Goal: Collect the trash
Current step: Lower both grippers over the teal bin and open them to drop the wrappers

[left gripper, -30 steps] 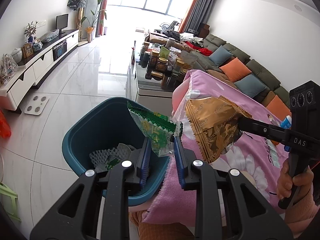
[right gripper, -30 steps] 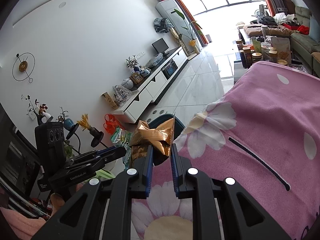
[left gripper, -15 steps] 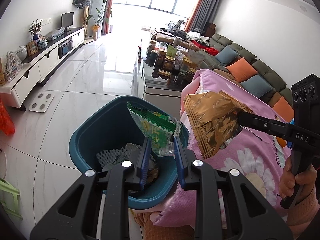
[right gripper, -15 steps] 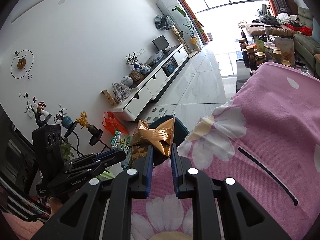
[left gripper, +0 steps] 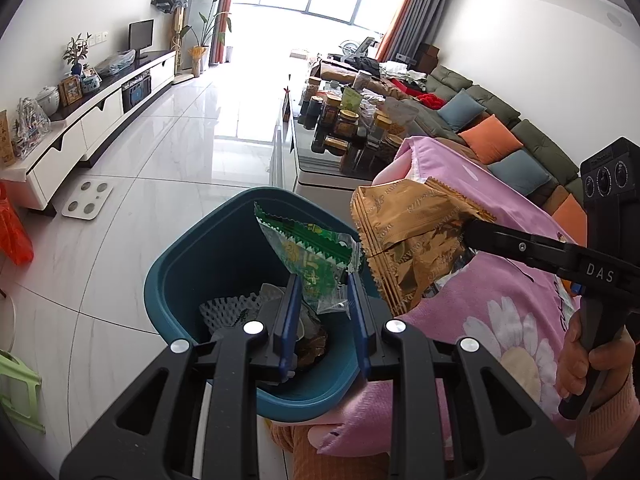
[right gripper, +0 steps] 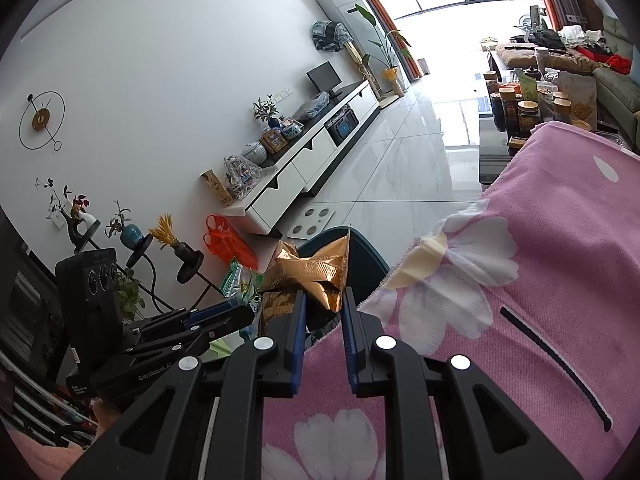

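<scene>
Living room: sofa [left gripper: 500, 120], television [left gripper: 141, 39].

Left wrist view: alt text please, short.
The left gripper holds a green snack wrapper above a teal bin holding other trash. Beside it, the right gripper holds a gold wrapper over a pink floral blanket.
</scene>
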